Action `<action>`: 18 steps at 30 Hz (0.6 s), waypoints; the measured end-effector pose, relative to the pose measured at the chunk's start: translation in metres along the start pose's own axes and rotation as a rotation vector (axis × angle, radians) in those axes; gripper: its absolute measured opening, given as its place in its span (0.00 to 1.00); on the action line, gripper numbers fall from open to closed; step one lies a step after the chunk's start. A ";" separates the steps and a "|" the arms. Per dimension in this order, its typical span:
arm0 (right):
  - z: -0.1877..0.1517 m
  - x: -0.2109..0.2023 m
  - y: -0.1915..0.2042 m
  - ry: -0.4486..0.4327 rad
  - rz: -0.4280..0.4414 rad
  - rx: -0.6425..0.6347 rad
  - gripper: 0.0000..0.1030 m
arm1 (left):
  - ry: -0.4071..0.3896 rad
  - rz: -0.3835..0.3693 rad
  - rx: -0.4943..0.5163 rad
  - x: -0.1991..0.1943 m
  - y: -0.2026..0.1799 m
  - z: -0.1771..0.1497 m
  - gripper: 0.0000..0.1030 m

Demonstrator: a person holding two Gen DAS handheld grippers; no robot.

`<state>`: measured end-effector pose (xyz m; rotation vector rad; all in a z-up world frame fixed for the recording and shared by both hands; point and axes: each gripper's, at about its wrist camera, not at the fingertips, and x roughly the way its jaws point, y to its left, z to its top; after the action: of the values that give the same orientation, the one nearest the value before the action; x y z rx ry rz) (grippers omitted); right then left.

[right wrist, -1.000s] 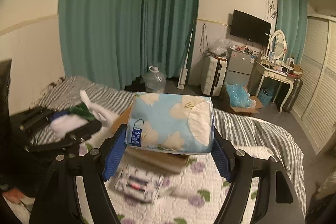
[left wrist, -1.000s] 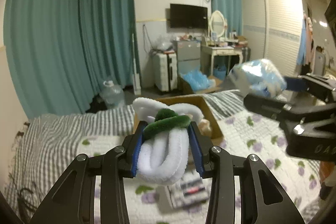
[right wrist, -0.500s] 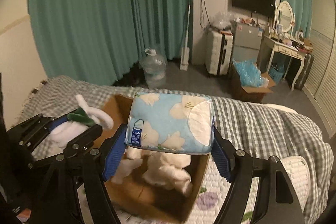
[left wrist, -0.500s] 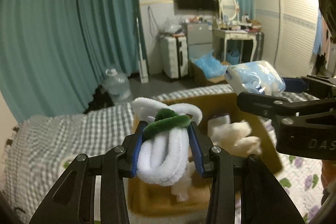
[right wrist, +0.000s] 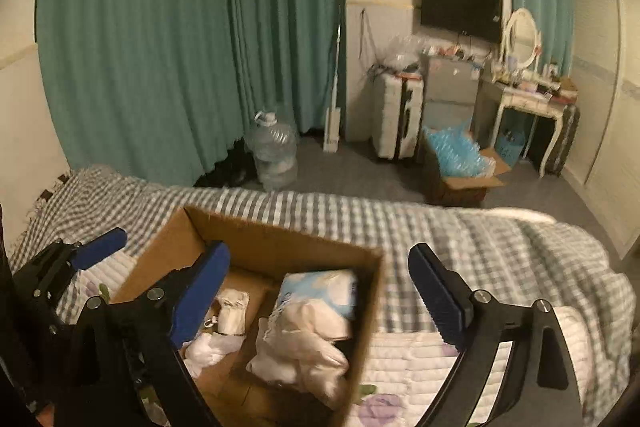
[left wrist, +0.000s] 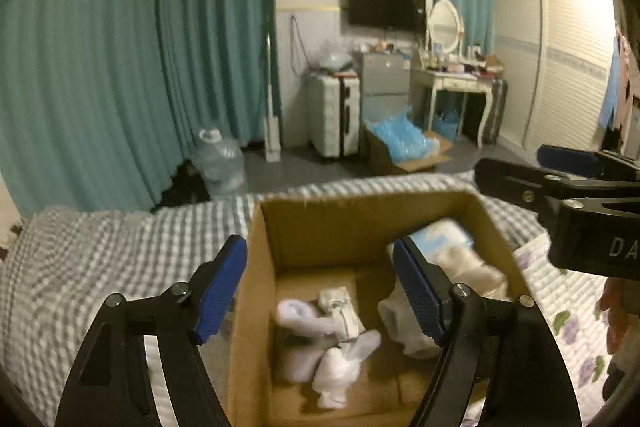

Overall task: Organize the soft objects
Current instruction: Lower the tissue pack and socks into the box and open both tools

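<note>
A bed with a grey-checked blanket [right wrist: 460,239] carries an open brown cardboard box [left wrist: 360,215] near its foot edge. Inside the box, a blue floral soft pack [right wrist: 320,287] lies against the far right corner, a cream plush toy [right wrist: 308,339] in front of it, a white fluffy bundle [left wrist: 332,359] on the left. The left gripper [left wrist: 320,295] and the right gripper [right wrist: 320,291] hover above, fingers spread wide, holding nothing.

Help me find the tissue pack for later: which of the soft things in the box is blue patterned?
The blue-and-white flowered pack leaning in the far right corner of the cardboard box. The other soft items there are plain white or cream, like the cream bundle in front of it.
</note>
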<state>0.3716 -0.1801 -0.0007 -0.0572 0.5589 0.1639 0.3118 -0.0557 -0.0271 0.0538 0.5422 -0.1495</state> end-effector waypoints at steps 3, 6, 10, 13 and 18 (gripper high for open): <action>0.014 -0.051 -0.005 -0.057 -0.006 -0.003 0.91 | -0.056 0.039 0.017 -0.038 -0.012 0.021 0.74; 0.027 -0.104 -0.011 -0.105 -0.020 -0.010 0.93 | -0.118 0.049 0.019 -0.085 -0.020 0.041 0.86; 0.037 -0.181 -0.018 -0.160 -0.052 -0.036 0.98 | -0.224 0.055 0.005 -0.156 -0.028 0.058 0.95; 0.034 -0.225 -0.017 -0.194 -0.076 -0.059 0.98 | -0.242 0.052 -0.009 -0.195 -0.030 0.062 0.95; 0.010 -0.272 -0.011 -0.173 -0.061 -0.083 0.98 | -0.263 0.044 -0.009 -0.243 -0.036 0.054 0.95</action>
<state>0.1512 -0.2279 0.1526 -0.1389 0.3777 0.1308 0.1283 -0.0651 0.1439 0.0365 0.2786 -0.1085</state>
